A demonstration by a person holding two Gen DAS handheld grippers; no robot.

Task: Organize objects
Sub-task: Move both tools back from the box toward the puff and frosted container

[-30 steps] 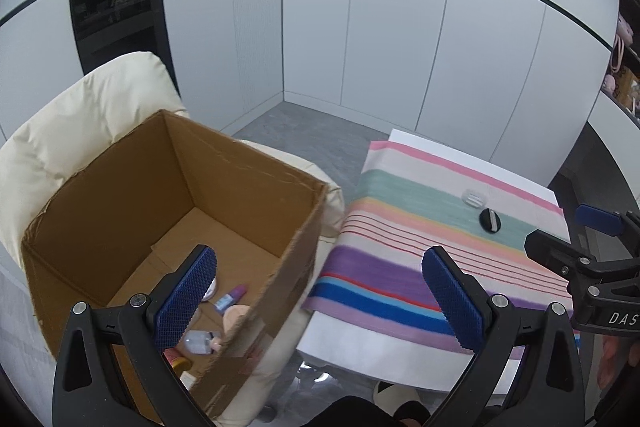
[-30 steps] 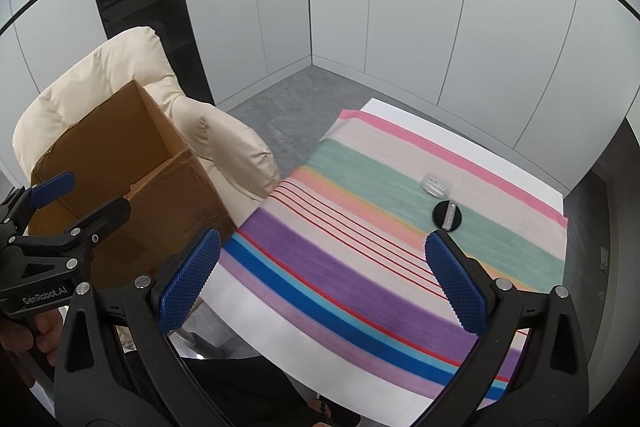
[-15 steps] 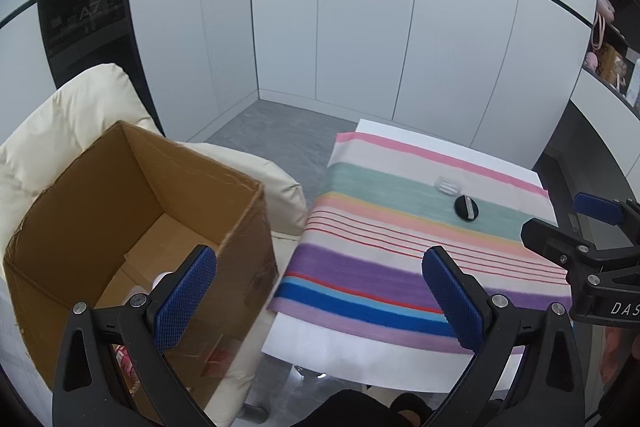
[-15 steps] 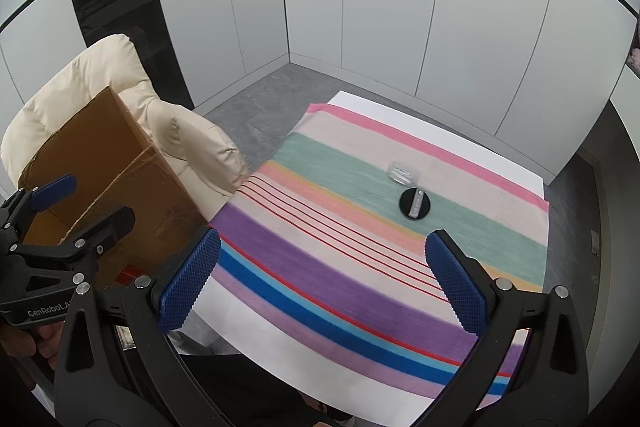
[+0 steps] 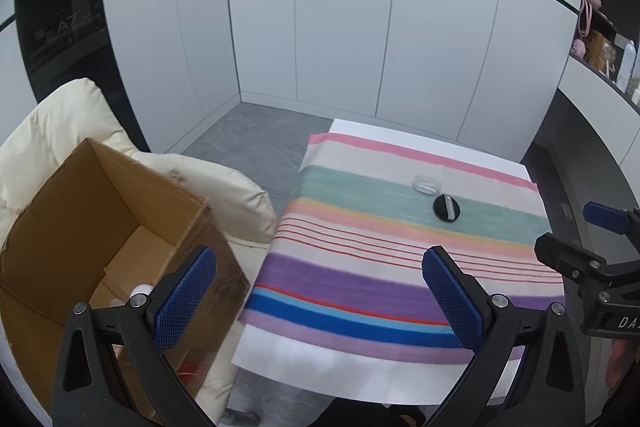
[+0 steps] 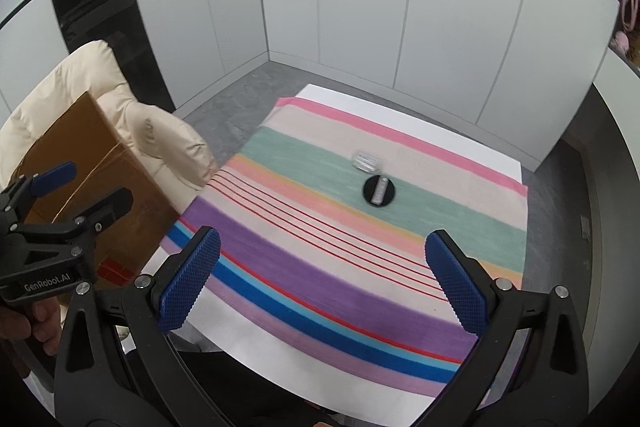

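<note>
Tongs [image 5: 320, 295] [image 6: 322, 275] both gape empty above the striped cloth [image 6: 360, 247].

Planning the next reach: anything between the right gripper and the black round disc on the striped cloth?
Nothing visible. The right gripper is open and empty, with only bare striped cloth between it and the black disc. The small clear case sits just beyond the disc.

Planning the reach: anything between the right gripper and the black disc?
Only bare striped cloth lies between the right gripper and the black disc, shown in the right wrist view.
</note>
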